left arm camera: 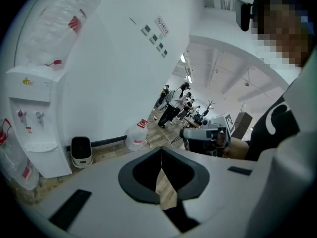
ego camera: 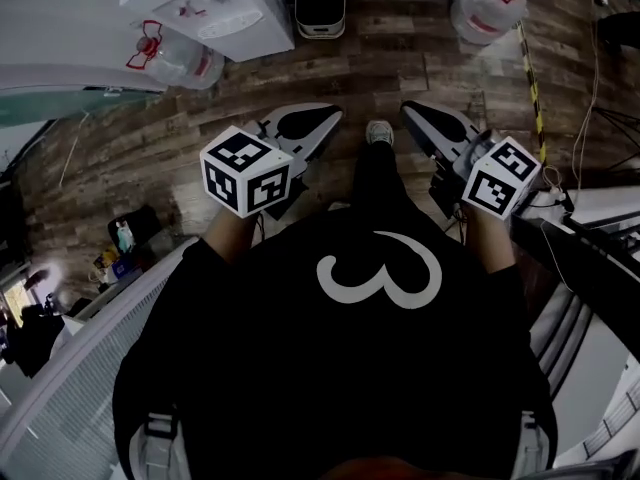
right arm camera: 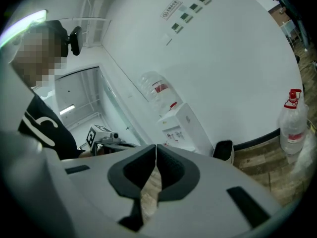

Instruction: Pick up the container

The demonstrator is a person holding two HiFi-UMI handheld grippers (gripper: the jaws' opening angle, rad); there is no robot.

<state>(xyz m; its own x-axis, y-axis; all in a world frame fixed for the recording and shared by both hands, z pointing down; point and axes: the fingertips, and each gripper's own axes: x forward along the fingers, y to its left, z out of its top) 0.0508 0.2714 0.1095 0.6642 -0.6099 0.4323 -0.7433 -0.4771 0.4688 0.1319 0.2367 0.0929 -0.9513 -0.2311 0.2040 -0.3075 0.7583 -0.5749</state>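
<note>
Closest in, the person's black shirt (ego camera: 370,308) fills the lower head view, with a hand behind each marker cube. The left gripper (ego camera: 325,120) and the right gripper (ego camera: 415,113) reach forward side by side, well apart, with one shoe (ego camera: 379,131) on the floor between their fingers.

In the left gripper view, the left gripper (left arm camera: 161,152) has its fingers pressed together along one seam, with only floor showing below them. The right gripper (right arm camera: 156,148) looks the same in its own view, fingers closed on nothing. Each gripper view also catches the other gripper off to the side.

Beneath the fingers is a wood-plank floor (ego camera: 400,48).

Ahead of both pairs of fingers and between them, a small black bin (ego camera: 320,6) stands at the foot of the wall (left arm camera: 114,73). It is upright, with its long axis vertical and its mouth facing up. Whether it is the container meant, I cannot tell.

Beyond the left fingers and to their left is a white water dispenser (ego camera: 215,3) with a bottle on top (left arm camera: 54,29) and a water jug (ego camera: 175,58) beside it. Beyond the right fingers and to their right, another jug (ego camera: 490,8) stands upright with its red cap on top.

Farthest off, past the wall's end, people (left arm camera: 173,105) stand in an open room.
</note>
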